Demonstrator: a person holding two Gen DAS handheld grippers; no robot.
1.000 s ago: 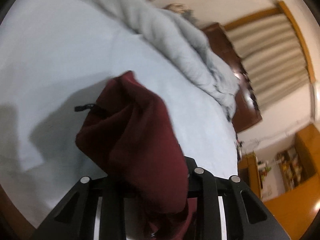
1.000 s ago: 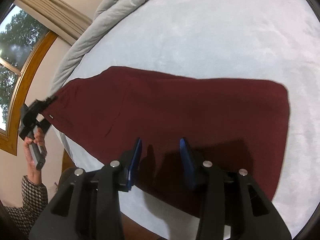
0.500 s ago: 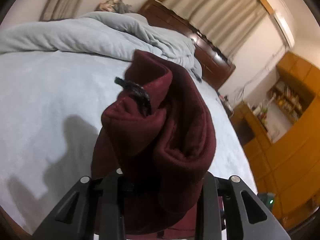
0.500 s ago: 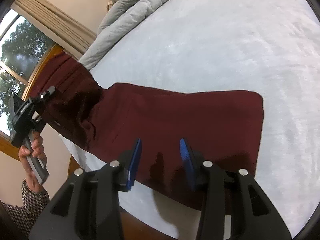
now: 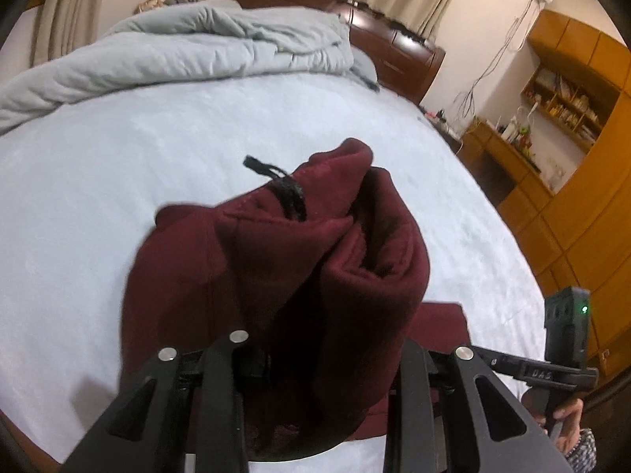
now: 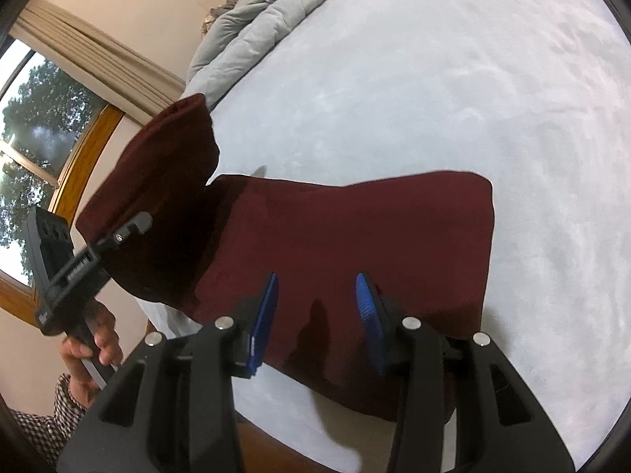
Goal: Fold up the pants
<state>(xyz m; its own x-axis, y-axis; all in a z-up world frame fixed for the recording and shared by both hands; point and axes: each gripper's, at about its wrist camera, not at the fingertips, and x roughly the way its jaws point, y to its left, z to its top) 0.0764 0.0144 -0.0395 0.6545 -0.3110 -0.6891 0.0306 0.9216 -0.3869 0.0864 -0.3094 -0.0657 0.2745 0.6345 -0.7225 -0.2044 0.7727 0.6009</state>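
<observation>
Pale blue bed [image 5: 118,181] ahead of the tool, rumpled grey duvet [image 5: 189,51] beyond. Dark headboard [image 5: 394,51] behind; wooden shelving [image 5: 568,90] right. Daylit window [image 6: 35,126] left.

"DAS" on right gripper [image 5: 552,374]

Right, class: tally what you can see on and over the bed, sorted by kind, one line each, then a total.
Pants, dark red, one end lifted: 1
Grey duvet, bunched at the head of the bed: 1
Grippers: 2, the left gripper clamped on the pants and the right gripper open above them
Total: 4
</observation>
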